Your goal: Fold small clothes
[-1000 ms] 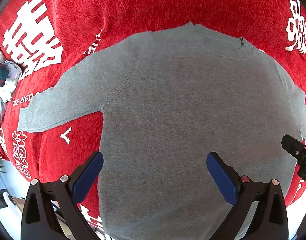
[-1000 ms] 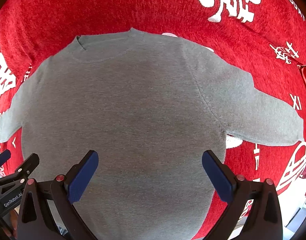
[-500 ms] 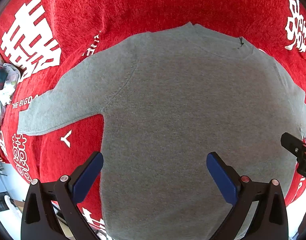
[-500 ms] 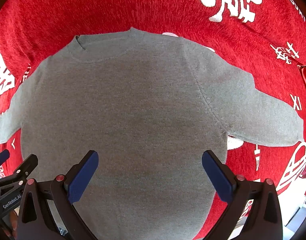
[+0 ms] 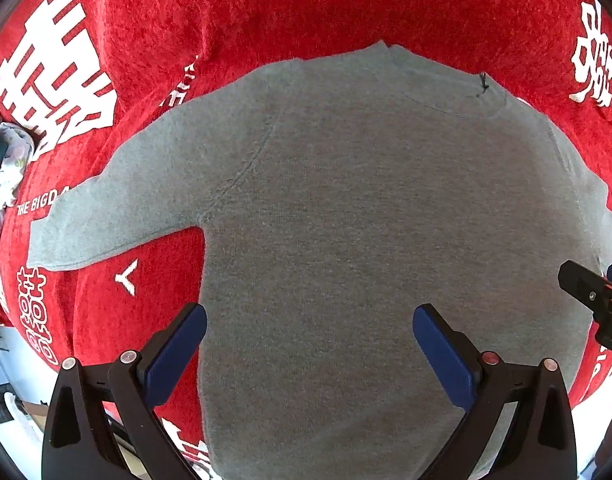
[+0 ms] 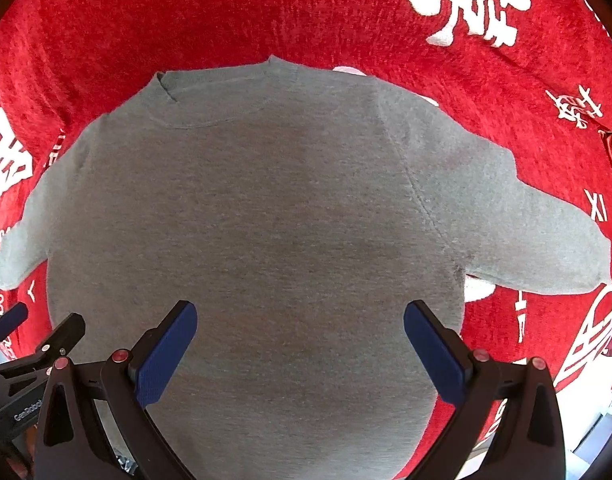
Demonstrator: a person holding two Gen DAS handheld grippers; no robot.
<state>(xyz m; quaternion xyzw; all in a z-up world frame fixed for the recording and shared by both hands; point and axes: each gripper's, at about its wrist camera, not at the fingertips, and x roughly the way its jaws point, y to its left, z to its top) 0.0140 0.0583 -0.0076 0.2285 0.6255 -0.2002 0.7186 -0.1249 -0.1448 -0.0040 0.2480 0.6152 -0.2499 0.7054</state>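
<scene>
A small grey long-sleeved sweater (image 5: pixel 366 208) lies flat on a red cloth with white characters (image 5: pixel 265 12), collar far, hem near me, both sleeves spread out. It also shows in the right wrist view (image 6: pixel 265 220). My left gripper (image 5: pixel 310 332) is open and empty above the lower left part of the body. My right gripper (image 6: pixel 299 328) is open and empty above the lower right part. The left sleeve (image 5: pixel 117 208) points left, the right sleeve (image 6: pixel 526 236) points right. Each gripper shows at the edge of the other's view.
A heap of other clothes (image 5: pixel 1 160) lies at the far left edge of the red cloth. The cloth's near edge drops off at the lower corners, with floor (image 5: pixel 9 380) and pale surface (image 6: pixel 586 420) beyond.
Both grippers have drifted very slightly; the sweater sits a little higher in the left view. The sweater lies as before and both grippers stay open.
</scene>
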